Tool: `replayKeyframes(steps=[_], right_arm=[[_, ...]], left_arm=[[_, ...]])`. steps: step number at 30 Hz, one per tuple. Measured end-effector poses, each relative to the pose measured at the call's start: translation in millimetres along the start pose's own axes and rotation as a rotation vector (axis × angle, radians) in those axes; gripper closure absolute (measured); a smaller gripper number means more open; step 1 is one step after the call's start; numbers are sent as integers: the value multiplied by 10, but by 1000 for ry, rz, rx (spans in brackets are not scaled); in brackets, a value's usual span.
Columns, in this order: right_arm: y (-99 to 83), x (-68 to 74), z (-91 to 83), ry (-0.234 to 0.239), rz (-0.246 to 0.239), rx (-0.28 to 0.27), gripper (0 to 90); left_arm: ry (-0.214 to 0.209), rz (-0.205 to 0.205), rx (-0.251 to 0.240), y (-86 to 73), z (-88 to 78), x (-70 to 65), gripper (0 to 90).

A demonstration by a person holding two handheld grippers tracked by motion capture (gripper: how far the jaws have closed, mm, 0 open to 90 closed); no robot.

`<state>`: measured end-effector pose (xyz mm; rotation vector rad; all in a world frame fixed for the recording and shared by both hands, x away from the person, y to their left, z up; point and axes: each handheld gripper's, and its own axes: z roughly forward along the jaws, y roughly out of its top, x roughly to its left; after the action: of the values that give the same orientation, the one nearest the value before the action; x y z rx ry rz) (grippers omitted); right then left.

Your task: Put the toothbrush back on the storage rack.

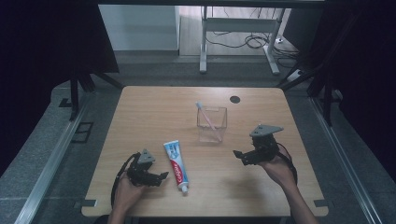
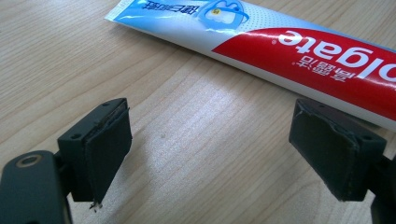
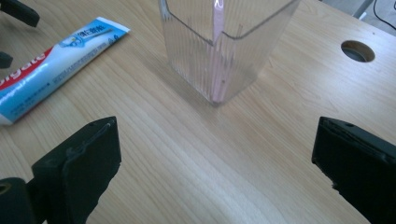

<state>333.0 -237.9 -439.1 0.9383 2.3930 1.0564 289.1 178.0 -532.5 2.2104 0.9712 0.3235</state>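
Clear cup rim cut off above right gripper; both grippers' jaws apart, empty.

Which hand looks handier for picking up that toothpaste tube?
Left. The left gripper sits open right beside the toothpaste tube, jaws facing it. The right gripper is farther off, near the clear cup.

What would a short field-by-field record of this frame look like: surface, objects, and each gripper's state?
surface: wooden table with a round cable hole near the far edge
toothpaste tube: lying flat, cap toward the person
clear cup: upright, right of and beyond the tube
toothbrush: pink, standing tilted inside the cup
left gripper: fingers open, holding nothing, just left of the tube
right gripper: fingers open, holding nothing, facing the cup
contact: neither gripper touches an object
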Motion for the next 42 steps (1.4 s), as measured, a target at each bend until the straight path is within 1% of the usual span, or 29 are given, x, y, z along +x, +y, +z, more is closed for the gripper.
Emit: replayKeyframes(steps=[4, 7, 10, 13, 16, 19, 21, 28, 30, 33, 35, 38, 42], right_arm=[[-85, -17, -71, -8, 8, 0, 15], [-145, -23, -113, -14, 14, 1, 14], [-205, -24, -136, -20, 17, 6, 13], [-272, -15, -142, -24, 19, 10, 12], [-350, 0, -132, -29, 22, 19, 12], [-439, 10, -110, -23, 38, 28, 8], [-482, 15, -99, -19, 46, 30, 7], [-600, 67, -67, -5, 39, 25, 7], [-643, 78, -52, -2, 39, 21, 8], [-721, 85, -27, 4, 48, 16, 8], [-773, 88, -10, 8, 57, 10, 8], [-833, 84, 12, 9, 63, 9, 7], [-917, 71, 41, 9, 78, 0, 7]], left_arm=[[1, -7, 0, -1, 6, -12, 132], [-2, 3, 1, -2, 13, -15, 133], [4, 12, 4, -6, 19, -26, 132], [2, 13, -4, -8, 12, -28, 132], [-11, 18, -20, -10, 1, -17, 130], [-21, 5, -34, -16, -7, -12, 129], [-24, -3, -34, -23, -4, -2, 129], [-24, -22, -28, -38, 7, 13, 128], [-18, -40, -40, -43, -2, 27, 127], [-29, -70, -66, -50, -21, 56, 126], [-30, -83, -66, -55, -25, 62, 126], [-32, -73, -61, -53, -19, 68, 126], [-35, -75, -58, -55, -11, 62, 127]])
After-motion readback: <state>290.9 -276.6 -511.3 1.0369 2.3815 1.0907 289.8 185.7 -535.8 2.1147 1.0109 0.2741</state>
